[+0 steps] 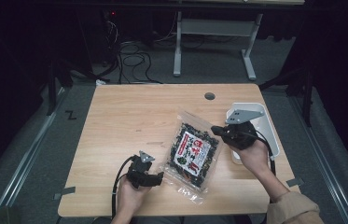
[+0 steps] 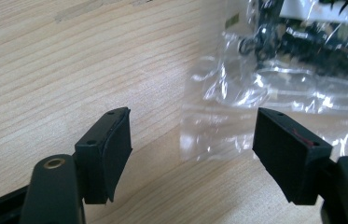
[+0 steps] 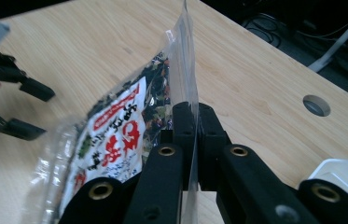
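high view looks down over the table; both gripper views sit close, sharing the snack bag.

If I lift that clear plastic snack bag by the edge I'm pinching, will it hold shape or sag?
Likely sag: the clear plastic snack bag is thin crinkled film, and the right gripper clamps only its edge. Probably light, with loose dark contents that may shift downward. The glossy film could slip.

A light wooden tabletop with a round cable hole near its far edge is carrying a clear snack bag with a red and white label, lying right of centre. A white bin is sitting at the right edge, just beside the bag.
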Motion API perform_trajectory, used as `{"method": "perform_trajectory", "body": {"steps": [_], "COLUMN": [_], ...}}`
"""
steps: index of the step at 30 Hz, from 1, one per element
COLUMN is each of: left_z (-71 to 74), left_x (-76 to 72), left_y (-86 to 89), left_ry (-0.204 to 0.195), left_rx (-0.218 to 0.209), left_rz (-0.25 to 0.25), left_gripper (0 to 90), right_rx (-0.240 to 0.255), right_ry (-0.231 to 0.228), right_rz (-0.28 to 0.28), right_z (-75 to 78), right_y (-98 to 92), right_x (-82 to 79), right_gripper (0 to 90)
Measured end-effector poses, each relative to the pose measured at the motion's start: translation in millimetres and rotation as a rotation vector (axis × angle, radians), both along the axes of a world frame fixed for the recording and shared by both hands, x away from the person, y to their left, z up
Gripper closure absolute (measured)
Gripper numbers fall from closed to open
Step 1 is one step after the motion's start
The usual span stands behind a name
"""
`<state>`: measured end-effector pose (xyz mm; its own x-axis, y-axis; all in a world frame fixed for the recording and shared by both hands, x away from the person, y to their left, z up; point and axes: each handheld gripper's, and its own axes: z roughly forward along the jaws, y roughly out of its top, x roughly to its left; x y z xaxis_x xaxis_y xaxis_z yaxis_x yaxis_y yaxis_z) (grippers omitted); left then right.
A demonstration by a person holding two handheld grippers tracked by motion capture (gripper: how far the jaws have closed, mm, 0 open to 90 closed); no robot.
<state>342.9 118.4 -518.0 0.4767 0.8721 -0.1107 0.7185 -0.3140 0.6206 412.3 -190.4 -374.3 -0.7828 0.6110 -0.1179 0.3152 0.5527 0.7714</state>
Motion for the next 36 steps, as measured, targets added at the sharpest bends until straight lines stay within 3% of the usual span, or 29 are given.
{"method": "perform_trajectory", "body": {"steps": [5, 14, 21, 36], "left_z": [0.5, -1.0, -2.1, -3.2], "left_x": [-0.6, -0.3, 1.1, 1.0], "left_y": [-0.3, -1.4, 2.2, -0.7], "left_ry": [-0.004, 0.004, 0.019, 0.024], "left_rx": [0.003, 0.007, -0.028, -0.018], "left_rz": [-0.003, -0.008, -0.002, -0.016], "left_gripper": [28.5, 28.6, 28.7, 28.9], "right_rx": [0.025, 0.064, 0.082, 0.082], "right_ry": [0.019, 0.013, 0.013, -0.059], "right_rz": [0.0, 0.021, 0.032, -0.023], "right_z": [17.3, 41.7, 56.4, 81.7], "right_y": [-3.7, -5.5, -6.0, -7.5], "right_x": [2.1, 4.9, 7.0, 18.4], "right_gripper": [89.6, 89.7, 89.7, 89.8]}}
